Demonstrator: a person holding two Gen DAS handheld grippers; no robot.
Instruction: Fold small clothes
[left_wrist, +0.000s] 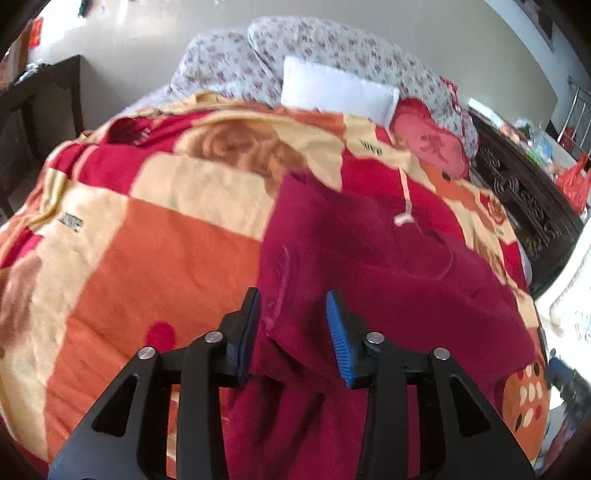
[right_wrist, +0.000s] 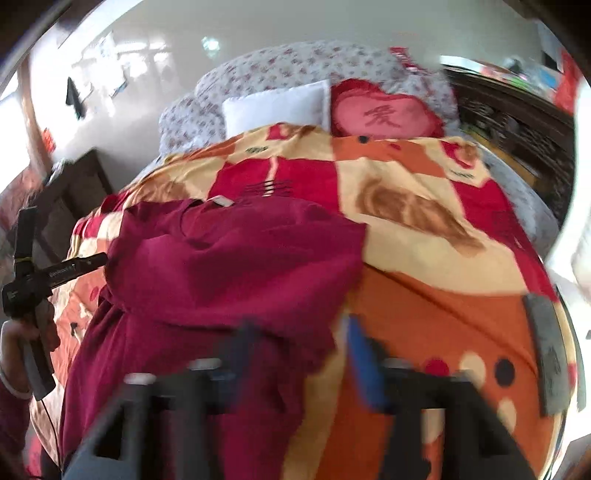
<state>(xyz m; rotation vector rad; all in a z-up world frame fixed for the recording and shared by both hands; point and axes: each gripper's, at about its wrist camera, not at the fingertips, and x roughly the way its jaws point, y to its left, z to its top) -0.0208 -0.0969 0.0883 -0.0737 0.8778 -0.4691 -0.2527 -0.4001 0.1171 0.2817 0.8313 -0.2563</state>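
A dark red garment (left_wrist: 369, 273) lies partly folded on a red, orange and cream patterned blanket (left_wrist: 155, 236). My left gripper (left_wrist: 293, 314) is open, its jaws astride the garment's left folded edge, low over the cloth. In the right wrist view the garment (right_wrist: 229, 266) lies left of centre with a white neck label (right_wrist: 221, 201) at its far edge. My right gripper (right_wrist: 301, 332) is blurred and open, over the garment's near right edge. The left gripper's handle (right_wrist: 29, 266) shows at far left, held by a hand.
A white pillow (left_wrist: 336, 92), a red heart cushion (left_wrist: 432, 144) and a floral quilt (left_wrist: 314, 48) lie at the head of the bed. A dark carved cabinet (left_wrist: 524, 210) stands to the right, a dark table (left_wrist: 40, 96) to the left.
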